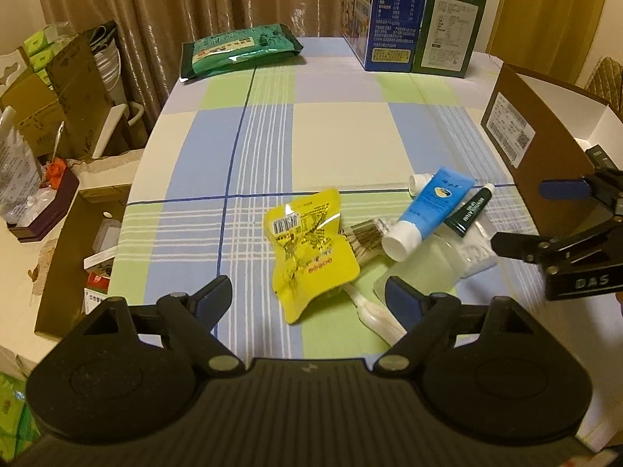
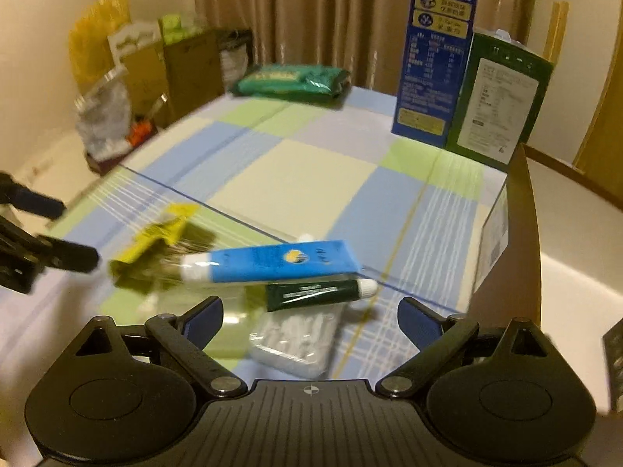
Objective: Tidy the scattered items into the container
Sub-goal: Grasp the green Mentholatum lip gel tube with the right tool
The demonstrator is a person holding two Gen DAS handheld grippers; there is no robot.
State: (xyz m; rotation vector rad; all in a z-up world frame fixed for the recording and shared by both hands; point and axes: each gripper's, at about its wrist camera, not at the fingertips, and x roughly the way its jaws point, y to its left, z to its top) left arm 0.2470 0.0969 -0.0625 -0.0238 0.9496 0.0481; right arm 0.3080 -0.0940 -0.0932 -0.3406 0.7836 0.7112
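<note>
Above a checked counter [image 1: 331,136], both grippers' fingers stand released, left gripper [image 1: 307,295] over a yellow packet [image 1: 311,249], right gripper [image 2: 311,315] over a blue tube [image 2: 272,262].

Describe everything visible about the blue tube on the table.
The blue tube is soft-looking plastic with a white cap, a flat crimped tail and a round yellow-and-dark emblem. It lies on its side, capped, across the heap of small items, beside the dark green tube, propped on clear packaging. Neither gripper touches it.
</note>
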